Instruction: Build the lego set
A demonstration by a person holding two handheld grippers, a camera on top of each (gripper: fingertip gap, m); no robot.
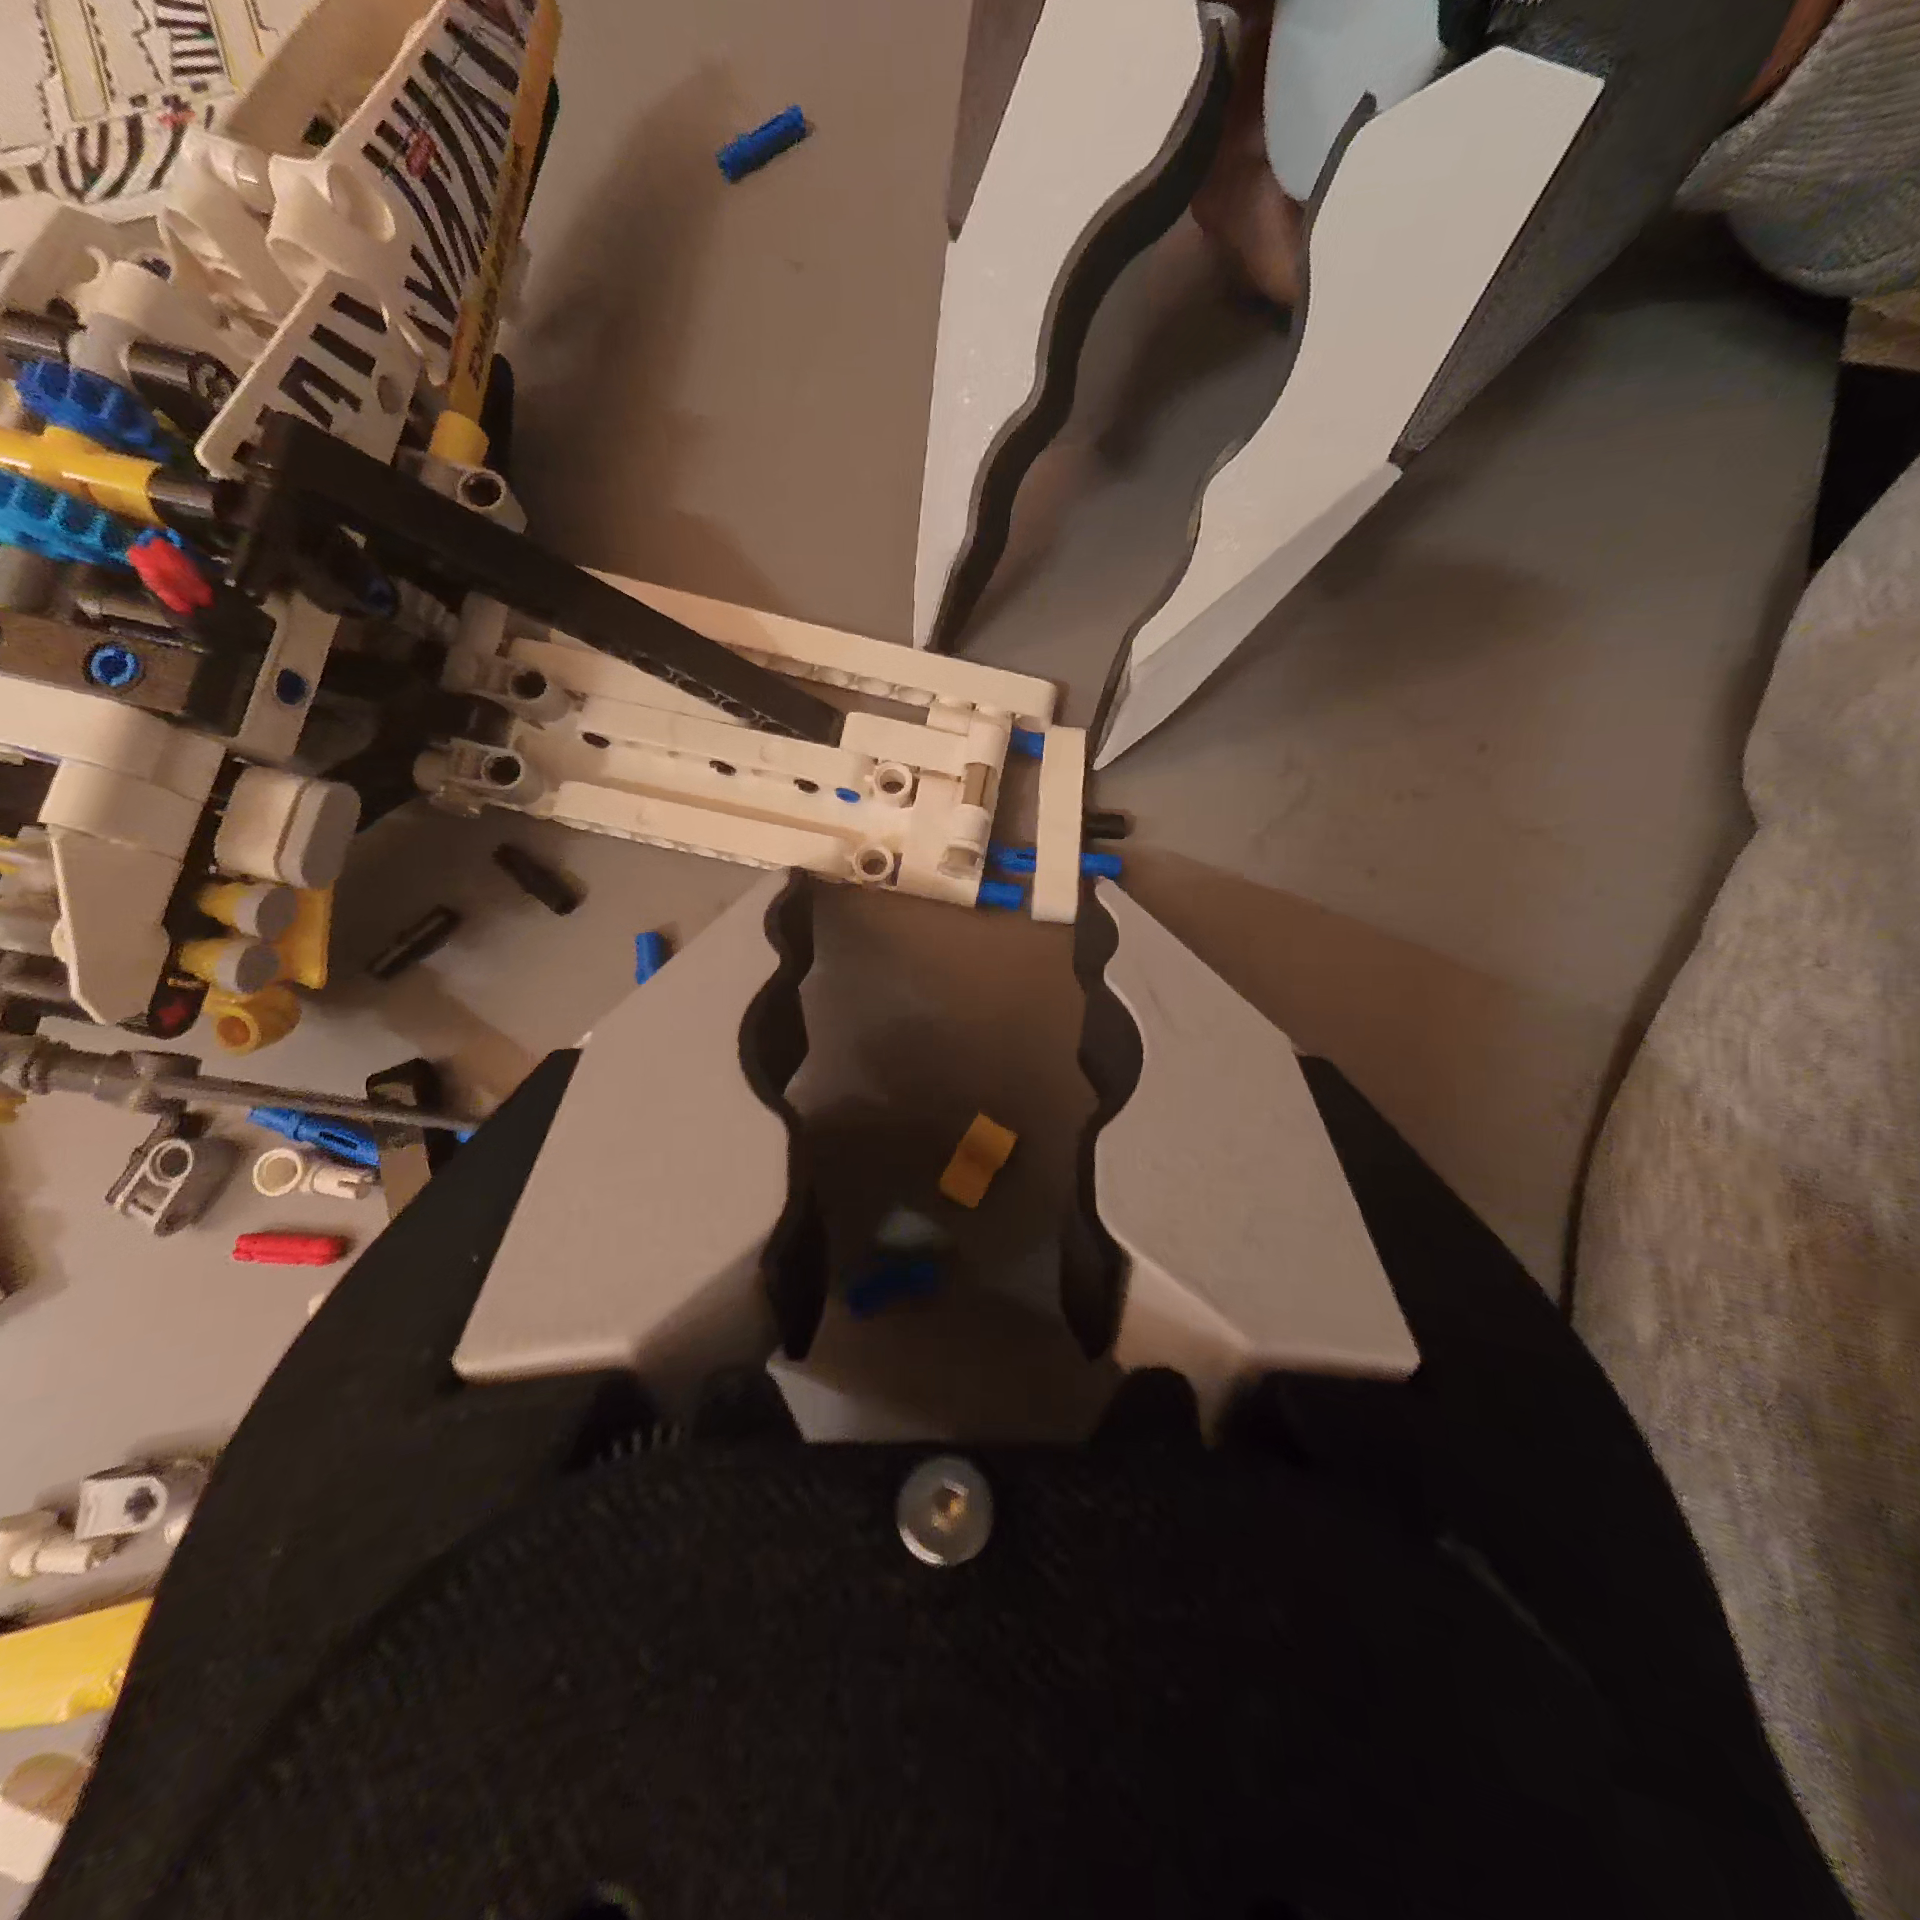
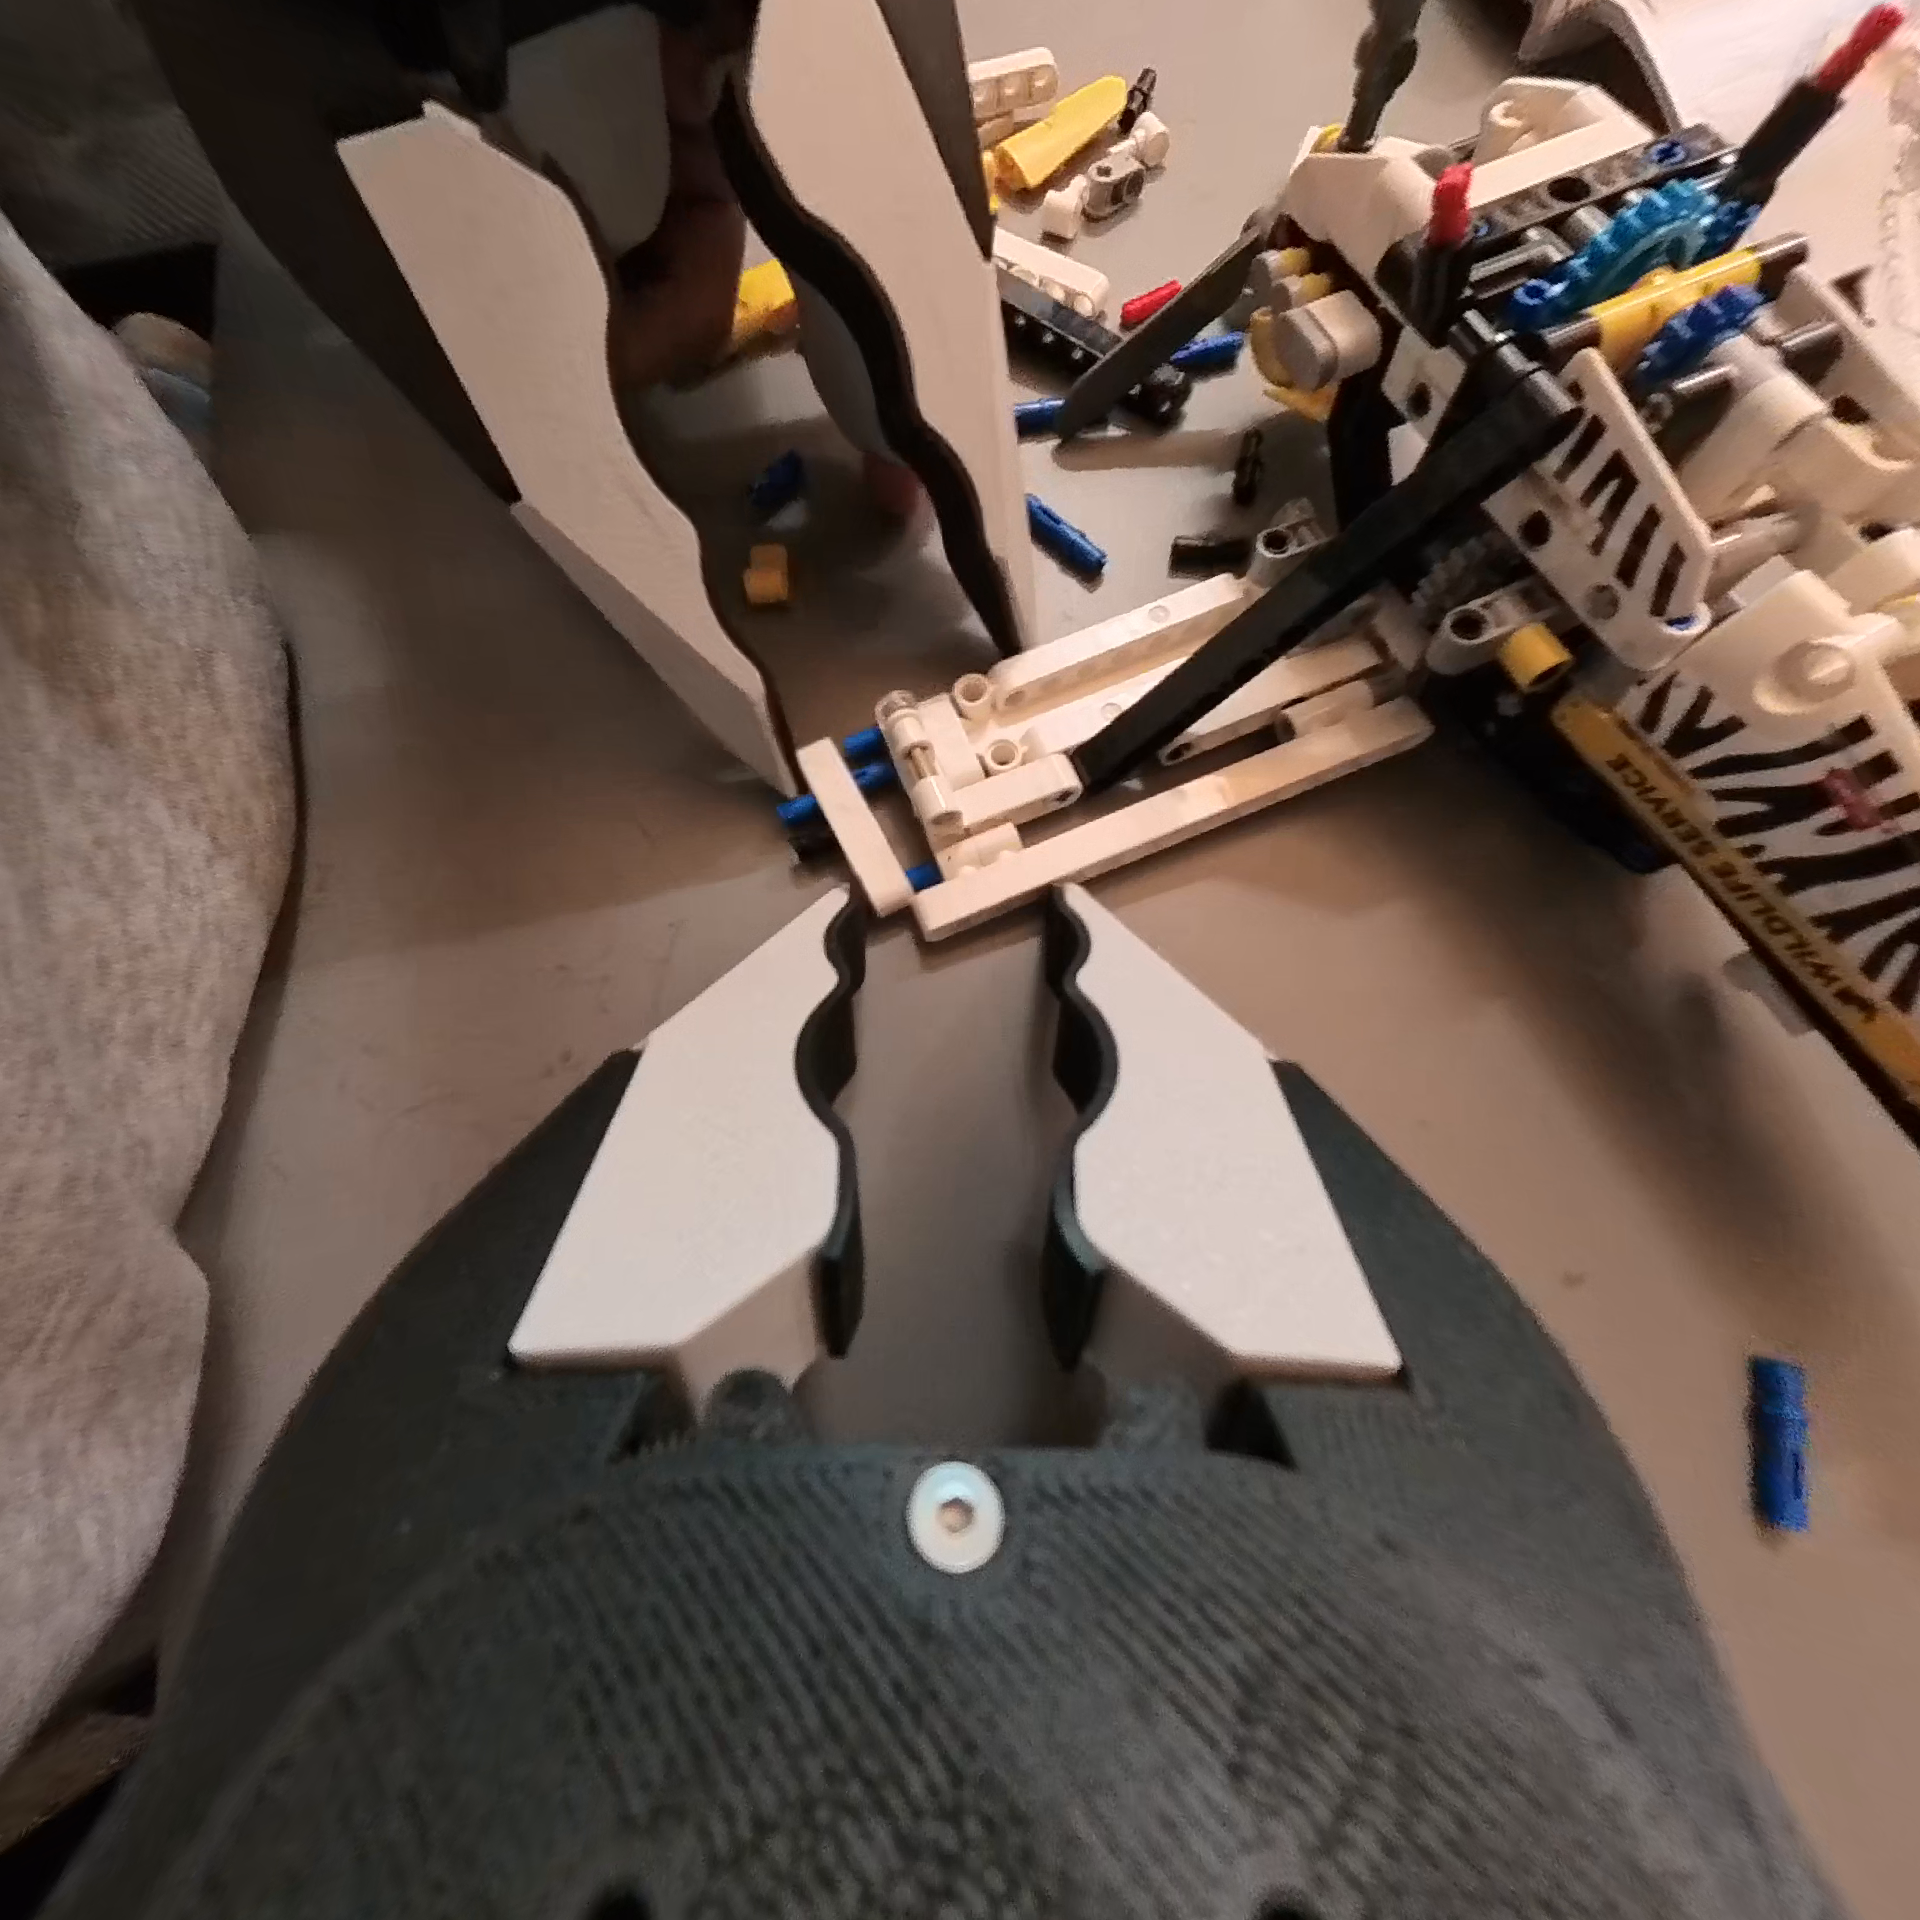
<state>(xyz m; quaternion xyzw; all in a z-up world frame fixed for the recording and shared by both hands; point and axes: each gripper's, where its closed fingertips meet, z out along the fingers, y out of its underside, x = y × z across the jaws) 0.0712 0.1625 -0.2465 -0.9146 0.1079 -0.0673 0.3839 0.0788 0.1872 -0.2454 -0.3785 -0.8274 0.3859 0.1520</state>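
Note:
The lego model is a white, zebra-striped build with blue gears and a black blade, lying on the table. Its white tail boom ends in a short white end beam on blue pins. My left gripper is open and empty, with its tips just short of the boom's end. My right gripper comes from the opposite side, open, with its tips beside the same end. In the right wrist view, my right gripper is open at the end beam. My left gripper faces it there, and the model lies to the right.
Loose pieces lie on the table: a blue pin, a red pin, a yellow piece, black pins, another blue pin and a pile of white and yellow parts. A grey cushion borders the table edge.

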